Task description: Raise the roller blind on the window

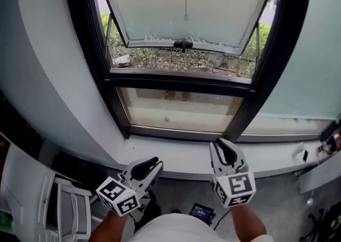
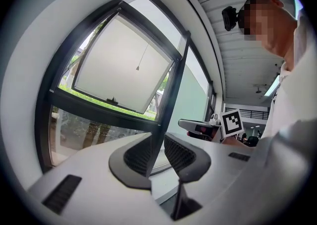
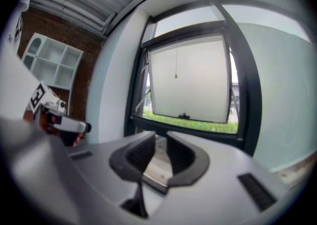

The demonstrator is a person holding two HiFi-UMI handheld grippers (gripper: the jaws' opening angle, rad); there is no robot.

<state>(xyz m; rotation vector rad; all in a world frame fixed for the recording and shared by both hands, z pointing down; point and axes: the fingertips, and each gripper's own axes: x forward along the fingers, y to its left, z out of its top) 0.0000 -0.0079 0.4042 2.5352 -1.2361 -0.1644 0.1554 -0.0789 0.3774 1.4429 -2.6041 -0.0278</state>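
A thin pull cord with a small weight hangs in front of the black-framed window. It also shows in the left gripper view as the cord and in the right gripper view as the cord. The blind's own fabric is not in view. The tilted pale sash stands pushed outward, with a handle on its lower edge. My left gripper and right gripper hover low in front of the sill, well below the cord. The left gripper and the right gripper each show a gap with nothing between the pads.
The pale window sill runs just beyond both grippers, with small items at its right end. A white shelf unit stands at lower left, and a small dark device lies on the floor. Grass and shrubs lie outside.
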